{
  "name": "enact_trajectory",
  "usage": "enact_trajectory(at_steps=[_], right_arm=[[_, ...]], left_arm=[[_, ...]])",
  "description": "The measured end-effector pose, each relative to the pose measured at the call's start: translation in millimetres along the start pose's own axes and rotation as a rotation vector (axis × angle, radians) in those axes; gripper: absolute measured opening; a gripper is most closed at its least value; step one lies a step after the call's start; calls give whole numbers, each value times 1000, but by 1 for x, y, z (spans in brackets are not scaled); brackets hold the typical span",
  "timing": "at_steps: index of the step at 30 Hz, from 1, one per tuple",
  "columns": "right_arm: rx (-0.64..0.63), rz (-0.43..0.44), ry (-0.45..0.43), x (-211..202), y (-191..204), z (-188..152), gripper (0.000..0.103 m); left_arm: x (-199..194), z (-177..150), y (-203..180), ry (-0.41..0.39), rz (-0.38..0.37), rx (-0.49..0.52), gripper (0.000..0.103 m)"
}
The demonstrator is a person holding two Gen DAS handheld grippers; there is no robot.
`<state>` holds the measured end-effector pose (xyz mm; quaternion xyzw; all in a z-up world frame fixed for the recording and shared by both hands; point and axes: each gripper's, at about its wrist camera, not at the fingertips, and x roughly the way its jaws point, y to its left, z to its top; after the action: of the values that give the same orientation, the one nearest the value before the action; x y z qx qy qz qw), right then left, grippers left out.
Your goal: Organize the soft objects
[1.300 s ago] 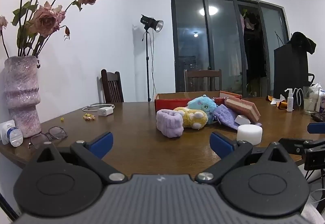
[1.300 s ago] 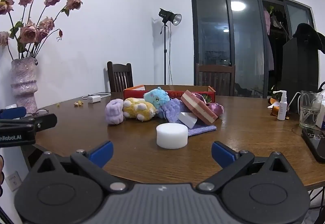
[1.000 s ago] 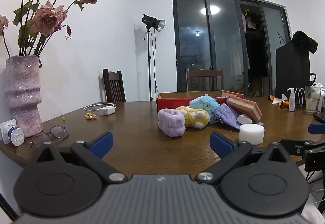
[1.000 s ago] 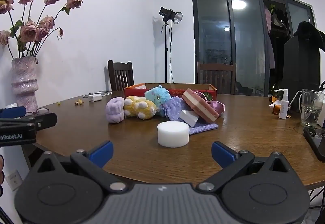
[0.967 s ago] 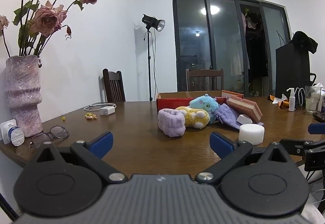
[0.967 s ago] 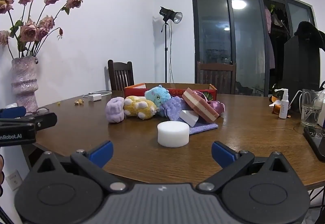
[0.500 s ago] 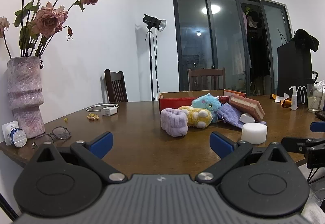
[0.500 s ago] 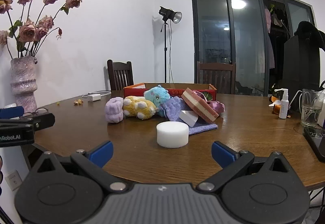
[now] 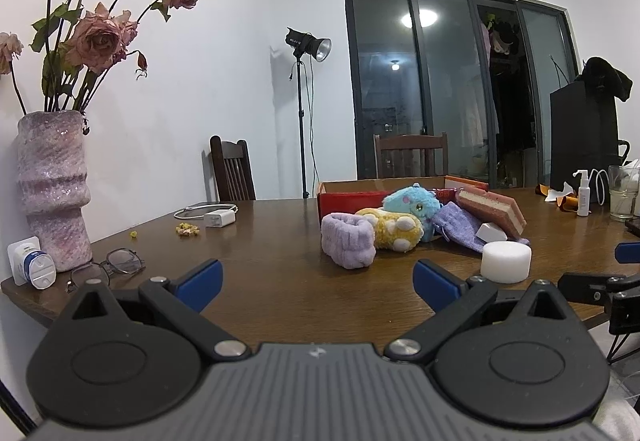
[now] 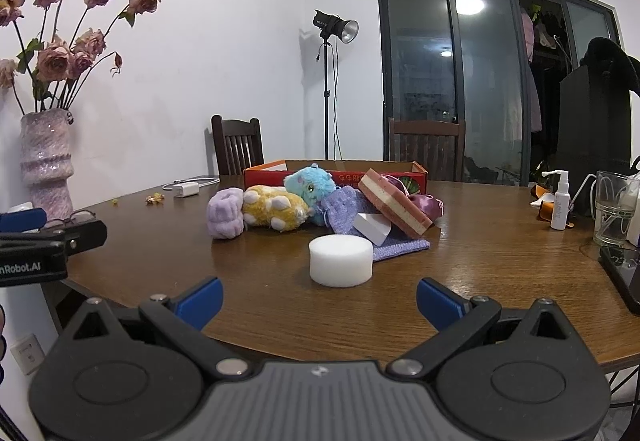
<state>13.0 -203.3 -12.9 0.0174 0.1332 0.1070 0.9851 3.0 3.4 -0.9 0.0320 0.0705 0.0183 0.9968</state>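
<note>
Little has moved: your left gripper [image 9: 316, 277] and right gripper [image 10: 318, 299] still hover spread wide, empty, at the table [image 10: 480, 265] edge. Mid-table, the striped sponge [image 10: 394, 201] slants down rightward. Only your right view shows the purple satin pouch [image 10: 426, 206] behind it.

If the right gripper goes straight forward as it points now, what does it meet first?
Most likely the white foam cylinder: it stands nearly centred ahead of the open right gripper, nearer than the pile.
</note>
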Motion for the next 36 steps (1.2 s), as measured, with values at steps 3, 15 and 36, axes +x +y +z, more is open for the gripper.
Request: enact_trajectory(at_steps=[3,15,36], right_arm=[[2,-1,4,0,0,0,103],[6,0,10,0,1,-3,103],[7,-2,6,0,1,-3,103]], left_arm=[[0,-1,-1,-6,11,9,103],[0,-2,-2,-6,12,9,103],[-1,-3,-2,-7,11,10,103]])
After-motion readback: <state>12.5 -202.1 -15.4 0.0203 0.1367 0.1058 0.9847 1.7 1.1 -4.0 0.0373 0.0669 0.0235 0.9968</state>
